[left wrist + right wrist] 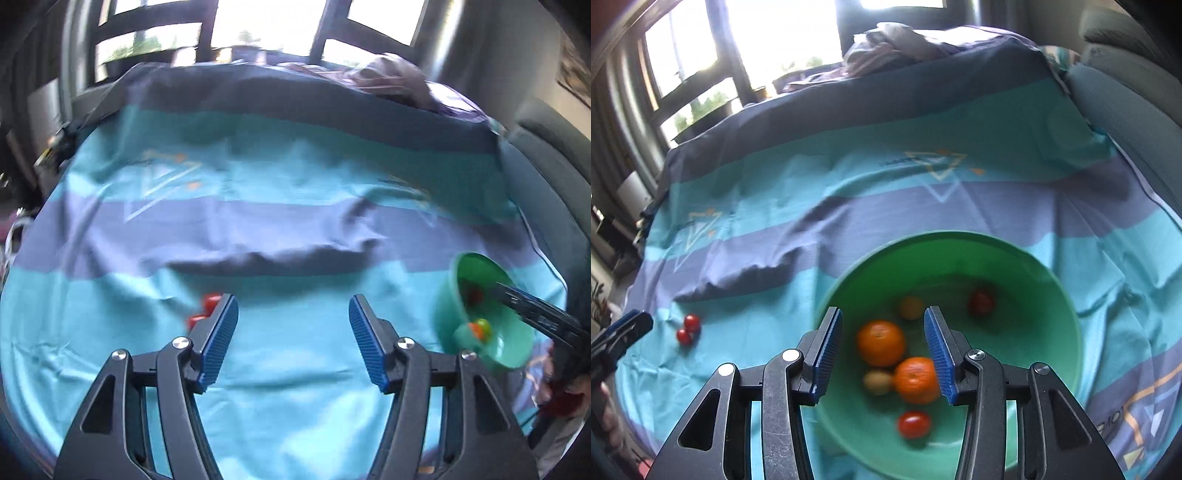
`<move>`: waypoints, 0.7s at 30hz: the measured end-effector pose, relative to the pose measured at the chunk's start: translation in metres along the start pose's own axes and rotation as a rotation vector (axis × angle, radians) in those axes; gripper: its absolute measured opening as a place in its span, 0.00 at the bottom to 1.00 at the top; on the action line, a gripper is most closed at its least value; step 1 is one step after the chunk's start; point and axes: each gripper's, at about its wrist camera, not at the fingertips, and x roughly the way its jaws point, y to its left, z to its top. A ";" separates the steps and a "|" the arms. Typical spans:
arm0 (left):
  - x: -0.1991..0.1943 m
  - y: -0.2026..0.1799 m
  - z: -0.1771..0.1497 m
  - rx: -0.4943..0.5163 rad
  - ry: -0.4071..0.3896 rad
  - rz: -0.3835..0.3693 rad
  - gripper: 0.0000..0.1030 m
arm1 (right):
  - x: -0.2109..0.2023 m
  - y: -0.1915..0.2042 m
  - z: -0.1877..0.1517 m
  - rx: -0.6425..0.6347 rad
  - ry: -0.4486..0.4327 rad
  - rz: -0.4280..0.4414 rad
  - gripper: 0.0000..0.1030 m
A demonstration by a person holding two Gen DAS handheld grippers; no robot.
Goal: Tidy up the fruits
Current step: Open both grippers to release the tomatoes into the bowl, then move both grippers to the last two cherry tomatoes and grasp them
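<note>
A green bowl (1052, 295) sits on the striped blue sheet and holds two oranges (881, 342), two red tomatoes (914, 424), a small yellow fruit (911, 307) and a greenish-brown fruit (877, 382). My right gripper (883, 325) is open and empty, hovering over the bowl. Two red tomatoes (687, 328) lie on the sheet to the left. In the left wrist view they (207, 308) sit just beside my left finger. My left gripper (293, 312) is open and empty. The bowl (502, 343) shows at the right there, with the right gripper (532, 306) over it.
The sheet (849, 206) covers a bed with folds across its middle. A heap of cloth (894, 40) lies at the far end under the windows. A grey cushioned edge (1126, 92) runs along the right side.
</note>
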 end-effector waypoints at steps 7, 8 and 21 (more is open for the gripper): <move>0.029 0.061 0.000 -0.117 0.077 0.050 0.59 | 0.018 0.074 0.001 -0.025 0.077 0.159 0.45; 0.037 0.064 0.000 -0.122 0.102 0.060 0.56 | 0.025 0.089 0.004 -0.038 0.120 0.209 0.45; 0.080 0.068 -0.008 -0.116 0.210 0.029 0.27 | 0.132 0.240 0.010 -0.159 0.443 0.348 0.45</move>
